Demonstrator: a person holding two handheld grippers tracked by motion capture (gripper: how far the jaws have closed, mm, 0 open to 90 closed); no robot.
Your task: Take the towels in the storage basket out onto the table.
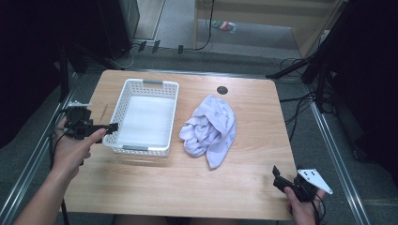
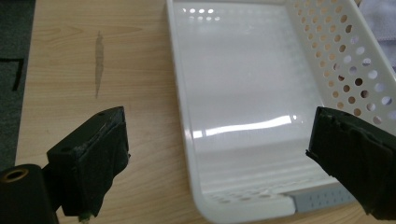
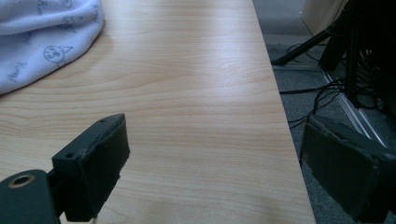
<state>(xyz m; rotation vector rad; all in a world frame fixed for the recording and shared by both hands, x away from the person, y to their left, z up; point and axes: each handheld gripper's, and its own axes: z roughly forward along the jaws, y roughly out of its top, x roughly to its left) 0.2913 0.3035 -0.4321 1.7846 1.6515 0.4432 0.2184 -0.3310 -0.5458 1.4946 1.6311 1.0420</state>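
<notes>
The wooden tabletop (image 1: 244, 178) ran wide and mostly bare, w/ open wood across the near half and along the right edge, where the floor and cables dropped away. A white perforated basket (image 1: 123, 101) sat left of centre, empty, its near rim close to the left edge of the tabletop. Just right of it, apart from its wall, a crumpled pale lilac cloth (image 1: 211, 129) w/ small printed drawings lay near the middle. A small dark round spot (image 1: 222, 90) sat near the far edge. The left gripper (image 1: 111, 127) hovered at the basket's near-left corner, jaws apart, one either side of the basket's left wall. The right gripper (image 1: 278, 174) sat at the near-right corner, jaws apart over bare wood, straddling the right edge.
</notes>
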